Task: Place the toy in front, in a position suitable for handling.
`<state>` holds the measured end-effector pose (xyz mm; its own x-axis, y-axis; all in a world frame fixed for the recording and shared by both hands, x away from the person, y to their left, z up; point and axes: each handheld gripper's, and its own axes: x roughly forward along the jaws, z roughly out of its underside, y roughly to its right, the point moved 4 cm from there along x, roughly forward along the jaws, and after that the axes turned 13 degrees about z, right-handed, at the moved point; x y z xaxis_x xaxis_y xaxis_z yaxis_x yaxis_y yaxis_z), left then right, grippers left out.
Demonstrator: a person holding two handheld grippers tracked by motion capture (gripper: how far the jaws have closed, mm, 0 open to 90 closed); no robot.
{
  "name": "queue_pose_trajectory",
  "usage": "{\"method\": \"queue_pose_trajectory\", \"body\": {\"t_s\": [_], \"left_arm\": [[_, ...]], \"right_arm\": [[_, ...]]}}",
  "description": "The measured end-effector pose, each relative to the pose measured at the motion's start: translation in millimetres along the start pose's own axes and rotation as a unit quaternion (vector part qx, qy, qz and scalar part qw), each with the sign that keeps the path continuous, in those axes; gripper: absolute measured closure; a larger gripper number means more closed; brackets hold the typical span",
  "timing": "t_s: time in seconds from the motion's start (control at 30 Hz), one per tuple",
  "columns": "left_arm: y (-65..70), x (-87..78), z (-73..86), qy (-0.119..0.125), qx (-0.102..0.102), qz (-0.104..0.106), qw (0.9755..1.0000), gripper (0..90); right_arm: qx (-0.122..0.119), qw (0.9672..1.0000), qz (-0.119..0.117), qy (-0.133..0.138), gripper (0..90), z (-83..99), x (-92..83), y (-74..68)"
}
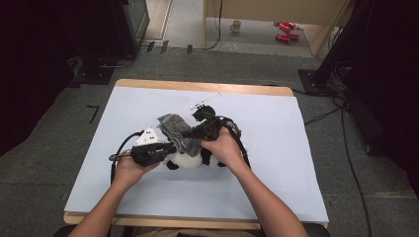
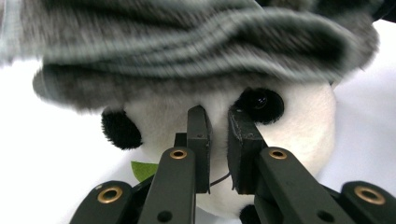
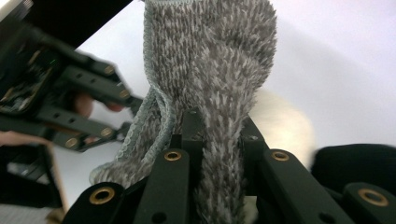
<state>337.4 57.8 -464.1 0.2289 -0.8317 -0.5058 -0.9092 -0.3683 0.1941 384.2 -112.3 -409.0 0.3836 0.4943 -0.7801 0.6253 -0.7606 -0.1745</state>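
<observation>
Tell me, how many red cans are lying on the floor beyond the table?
2: both lie side by side under the wooden desk, one red can farther back, the other can nearer the table. More may be hidden.

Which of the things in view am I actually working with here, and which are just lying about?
In the job:
- plush panda
- grey knitted hat
- left gripper
- right gripper

Lying about:
- mug
- red cans
- small metal tool

A fuzzy grey knit sock (image 3: 210, 65) drapes over a black-and-white panda plush (image 2: 280, 135) (lying mid-table).
</observation>
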Motion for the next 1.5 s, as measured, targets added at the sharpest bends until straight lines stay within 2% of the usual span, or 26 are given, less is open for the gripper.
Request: {"method": "queue_pose_trajectory", "body": {"t_s": [0.2,0.27,0.4,0.47,0.53,0.7,0.83,0.97,1.03,1.13,1.27,1.33,1.4,1.5], "left_arm": [[0.7,-0.8,0.7,-0.002,-0.003,0.006,1.0,81.3],[0.5,-1.1,0.7,-0.002,-0.006,0.008,0.9999,81.3],[0.3,-1.5,0.9,-0.001,-0.01,0.013,0.9999,81.1],[1.0,-1.6,1.9,-0.004,-0.01,0.02,0.9997,80.9],[1.1,-2.0,2.4,-0.003,-0.01,0.02,0.9998,80.5],[-0.6,-2.3,2.5,0.0,-0.018,0.021,0.9996,80.1],[-2.3,-2.4,2.3,0.002,-0.02,0.017,0.9997,79.6],[-2.6,-2.2,2.0,0.003,-0.023,0.017,0.9996,79.4],[-2.0,-1.9,2.0,0.003,-0.023,0.015,0.9996,79.5],[-1.5,-1.6,2.1,0.002,-0.024,0.013,0.9996,79.5],[-1.4,-0.1,2.3,-0.003,-0.023,0.007,0.9997,79.8],[-0.9,0.3,2.3,-0.003,-0.02,0.006,0.9998,79.9],[-1.3,0.0,2.4,-0.004,-0.021,0.007,0.9997,79.9],[-1.0,0.2,2.5,-0.006,-0.02,0.006,0.9998,80.0]], "right_arm": [[0.022,0.9986,0.043,0.022,78.9,-7.9,2.6,22.1],[0.029,0.9984,0.044,0.02,78.9,-9.8,4.7,25.9],[0.023,0.9975,0.062,0.024,78.9,-16.9,3.1,34.8],[0.038,0.9968,0.058,0.039,79.0,-20.8,-3.0,41.7],[0.06,0.9958,0.035,0.059,79.0,-24.1,-13.8,47.1],[0.069,0.9943,0.014,0.079,79.0,-24.1,-36.8,51.3],[0.067,0.9936,-0.004,0.091,79.0,-19.0,-54.7,49.1],[0.059,0.9934,-0.003,0.098,79.0,-11.9,-64.1,46.6],[0.061,0.9939,0.002,0.092,79.0,-7.6,-60.5,51.0],[0.076,0.9947,0.009,0.068,79.1,1.3,-48.1,61.8],[0.074,0.9965,0.018,0.033,79.2,14.9,-30.4,66.0],[0.079,0.9961,0.008,0.04,79.3,15.8,-32.8,63.6],[0.069,0.9965,-0.006,0.045,79.3,14.2,-36.4,56.5],[0.044,0.9984,-0.021,0.027,79.3,15.2,-30.4,43.0]]}}
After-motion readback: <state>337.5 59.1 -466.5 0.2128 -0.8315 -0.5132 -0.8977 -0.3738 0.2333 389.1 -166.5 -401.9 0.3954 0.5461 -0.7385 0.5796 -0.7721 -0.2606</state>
